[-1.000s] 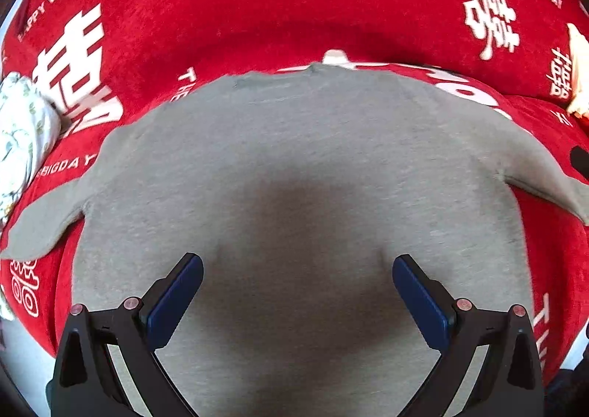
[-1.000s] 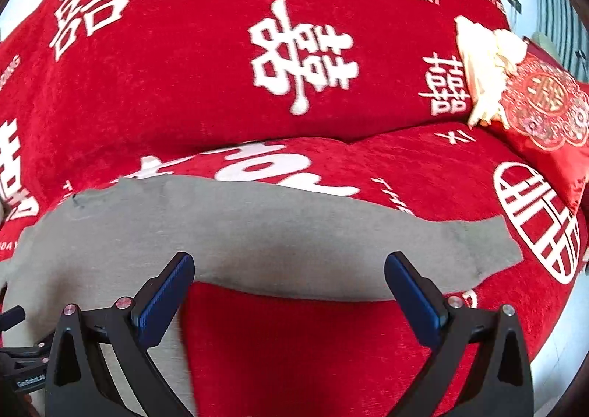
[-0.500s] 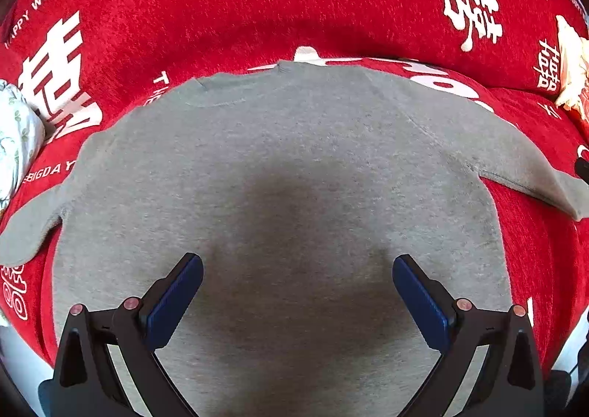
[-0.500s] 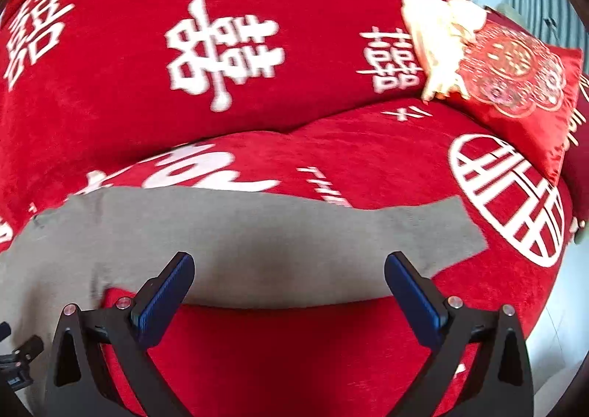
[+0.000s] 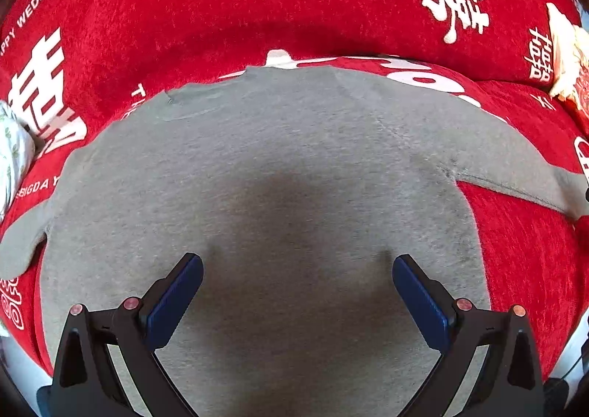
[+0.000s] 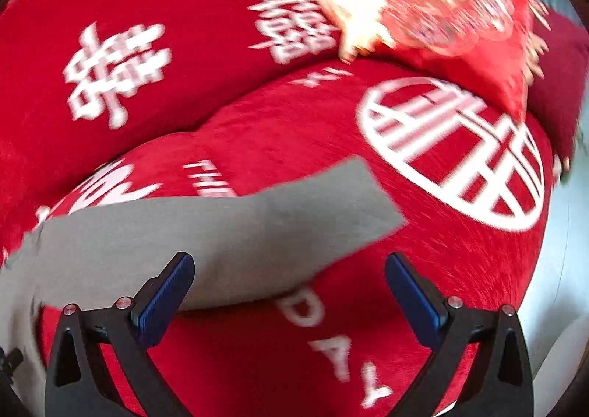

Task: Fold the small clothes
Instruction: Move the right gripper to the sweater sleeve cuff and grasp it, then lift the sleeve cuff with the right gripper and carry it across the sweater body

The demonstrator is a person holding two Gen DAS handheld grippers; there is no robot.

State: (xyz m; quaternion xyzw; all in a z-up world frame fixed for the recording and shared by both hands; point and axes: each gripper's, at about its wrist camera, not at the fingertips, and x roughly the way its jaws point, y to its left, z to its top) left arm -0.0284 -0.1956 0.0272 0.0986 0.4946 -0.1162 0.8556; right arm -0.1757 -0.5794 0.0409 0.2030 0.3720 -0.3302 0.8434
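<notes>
a red sofa cover (image 5: 257, 4) printed with white wedding lettering is filling both views, and on its seat a small grey long-sleeved top (image 5: 257, 166) is lying flat, neckline toward the backrest and both sleeves spread out to the sides. a red embroidered cushion (image 6: 460, 23) is leaning at the far right end of the sofa, and a pale floral cloth (image 5: 13, 155) is peeking in at the left edge. the right sleeve (image 6: 221, 232) is stretching across the seat, cuff pointing toward the cushion — the right-wrist picture is blurred, so finer detail is lost. the left gripper (image 5: 296, 269) is hanging over the lower body of the top with its fingers spread wide and nothing between them; the right gripper (image 6: 289, 269) is hovering over the sleeve, also spread wide and empty. the step in hand is probably taking the sleeve to fold it inward: to do it well, it is worth pinching near the cuff, catching both layers, lifting only slightly, and carrying it straight across the chest — while the other gripper is steadying the body so the top is not sliding on the plush cover.
</notes>
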